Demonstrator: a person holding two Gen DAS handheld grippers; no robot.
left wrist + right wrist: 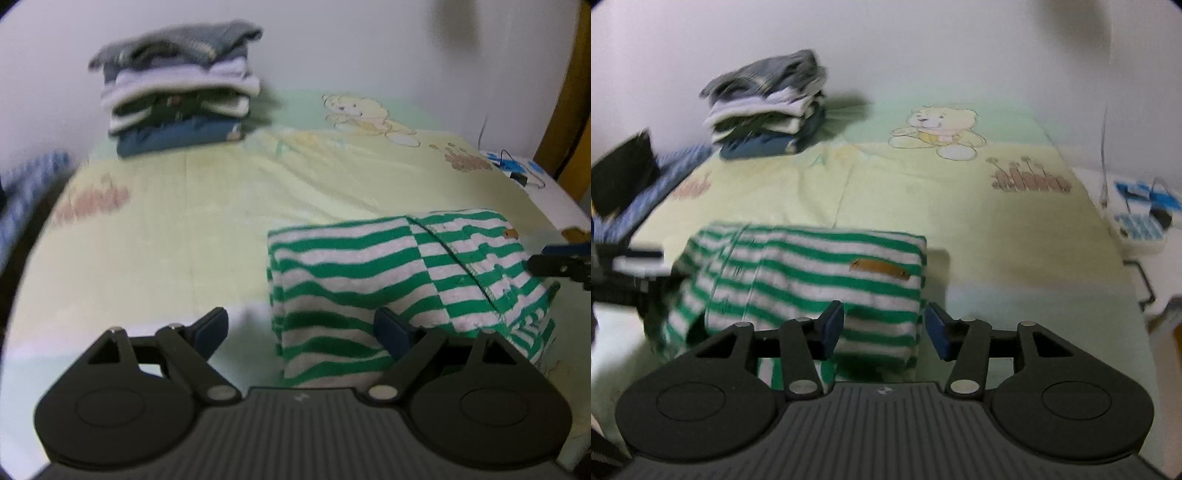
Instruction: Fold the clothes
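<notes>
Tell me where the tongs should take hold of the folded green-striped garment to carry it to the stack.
Probably grip the striped garment at its near folded edge, one set of tongs at each corner, coming in low from the near side. It lies flat, and both sets are open there.

Bed [1015, 240] w/ yellow-green bear sheet: striped garment [812, 269] near front, folded stack [768, 114] at back.

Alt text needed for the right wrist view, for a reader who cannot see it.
A folded green-and-white striped garment lies on a pale yellow bear-print sheet, just ahead of the open right gripper, whose blue-padded fingers straddle its near right corner. A stack of folded clothes sits at the far left by the wall, and the left gripper shows blurred at the left edge.
</notes>
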